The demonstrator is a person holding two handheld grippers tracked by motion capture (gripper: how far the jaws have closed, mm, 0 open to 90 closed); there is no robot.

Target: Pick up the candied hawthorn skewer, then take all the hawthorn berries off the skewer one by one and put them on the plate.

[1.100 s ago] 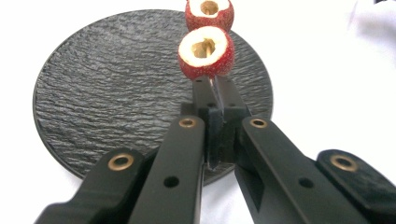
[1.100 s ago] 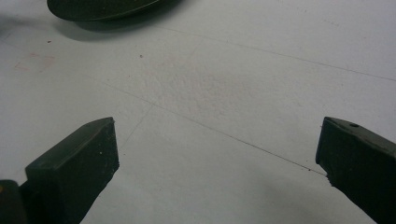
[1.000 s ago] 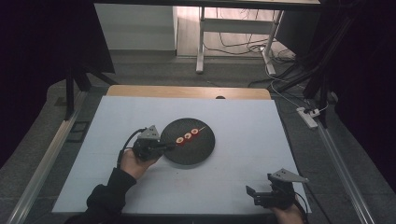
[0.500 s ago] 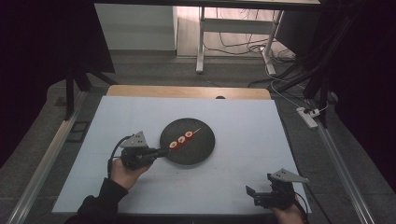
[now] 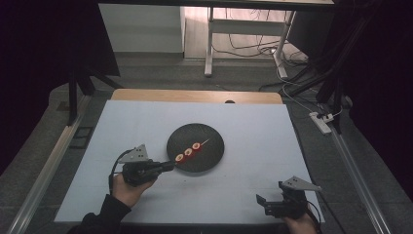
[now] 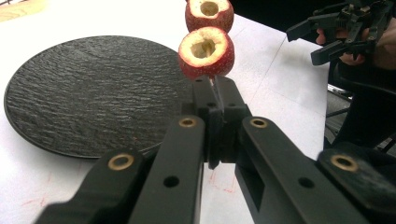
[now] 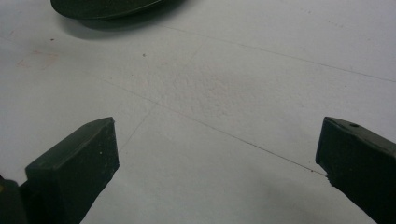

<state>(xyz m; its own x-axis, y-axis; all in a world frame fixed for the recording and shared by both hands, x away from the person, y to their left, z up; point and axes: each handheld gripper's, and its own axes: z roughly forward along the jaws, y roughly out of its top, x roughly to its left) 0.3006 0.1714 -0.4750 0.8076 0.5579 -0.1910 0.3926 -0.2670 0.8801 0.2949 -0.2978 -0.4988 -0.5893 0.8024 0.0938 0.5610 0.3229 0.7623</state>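
A thin wooden skewer with three red cored fruit pieces (image 5: pixel 188 152) lies across the round black slate plate (image 5: pixel 210 137) at mid table. My left gripper (image 5: pixel 170 165) is shut on the skewer's near end at the plate's front left rim. In the left gripper view the jaws (image 6: pixel 215 88) pinch the stick just below the closest fruit (image 6: pixel 206 51), with the plate (image 6: pixel 88 93) to the left. My right gripper (image 5: pixel 261 203) rests at the table's front right corner, open, its jaws (image 7: pixel 219 154) wide apart over bare white surface.
The white table sheet (image 5: pixel 272 146) is ringed by metal rails. A wooden strip (image 5: pixel 195 96) runs along the far edge. The left gripper view shows the other hand's gripper (image 6: pixel 336 32) at upper right. The plate's rim (image 7: pixel 107 7) shows at the top of the right gripper view.
My left gripper has drawn back to the left and toward the table's front, and the skewer has shifted with it toward the plate's front left rim. The right gripper has stayed put.
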